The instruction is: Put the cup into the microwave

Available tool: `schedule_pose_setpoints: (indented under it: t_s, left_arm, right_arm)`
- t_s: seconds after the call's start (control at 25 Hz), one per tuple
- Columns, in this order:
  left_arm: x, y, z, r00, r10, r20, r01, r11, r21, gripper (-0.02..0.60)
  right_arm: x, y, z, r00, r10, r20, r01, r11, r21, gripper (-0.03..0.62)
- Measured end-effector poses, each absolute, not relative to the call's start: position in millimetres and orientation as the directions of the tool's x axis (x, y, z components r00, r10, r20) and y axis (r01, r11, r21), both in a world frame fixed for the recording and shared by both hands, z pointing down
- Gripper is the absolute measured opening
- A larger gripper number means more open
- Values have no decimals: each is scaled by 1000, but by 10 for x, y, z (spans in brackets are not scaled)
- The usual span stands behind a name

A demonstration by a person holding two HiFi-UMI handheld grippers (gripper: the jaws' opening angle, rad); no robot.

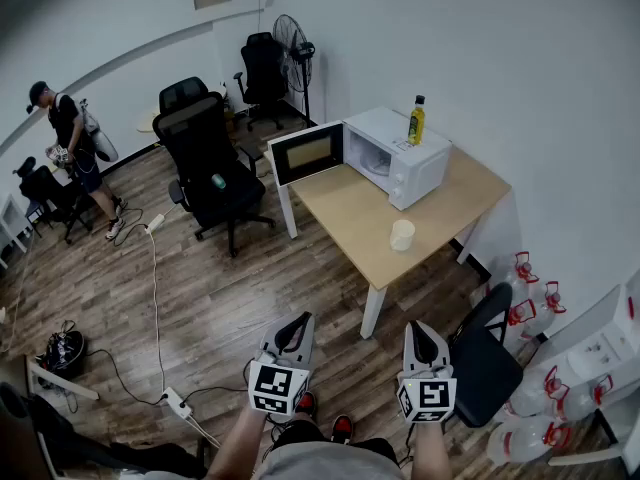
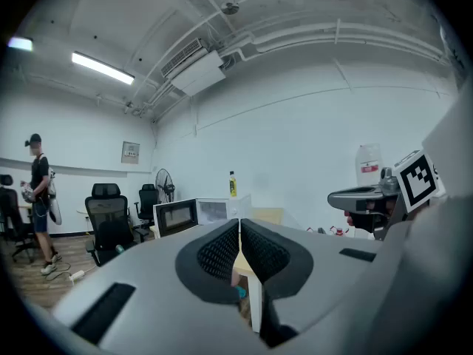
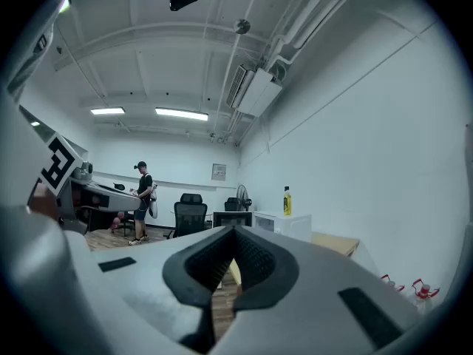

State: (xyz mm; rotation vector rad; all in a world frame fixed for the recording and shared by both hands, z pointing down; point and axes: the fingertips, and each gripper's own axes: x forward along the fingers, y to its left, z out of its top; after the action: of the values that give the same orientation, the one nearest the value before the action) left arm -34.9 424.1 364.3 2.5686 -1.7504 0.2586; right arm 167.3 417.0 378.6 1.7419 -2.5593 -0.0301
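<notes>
Gripping: nothing in the left gripper (image 1: 296,320) or the right gripper (image 1: 420,330).
Left gripper: jaws were together, pads meeting at the tips, with nothing between them.
Right gripper: jaws were likewise shut tight and empty.
Grippers' place: both were held low over the wood floor (image 1: 220,298), side by side and well apart from the table (image 1: 350,218).
Cup: a pale cup (image 1: 402,234) stood upright on the table, in front of the microwave (image 1: 400,158) and apart from it.
Microwave: it sat at the table's far end by the wall, cavity showing.
Door: the door (image 1: 306,152) was swung wide open to the left.
Bottle: a yellow bottle (image 1: 416,120) stood on top of the microwave.
Chair: a black chair (image 1: 210,168) stood left of the table.
Fan: a fan (image 1: 294,43) stood in the far corner.
Person: a person (image 1: 70,143) stood at the far left of the room.
</notes>
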Motion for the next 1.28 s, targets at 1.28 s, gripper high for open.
schedule_pose_setpoints:
  t_s: [1.28]
  left_arm:
    - [-740,2016,3720,463,-872,159,-875,-478,-78,29]
  right_arm:
    - [1301,2153,3890,-252,-967,21,-967,253,20,17]
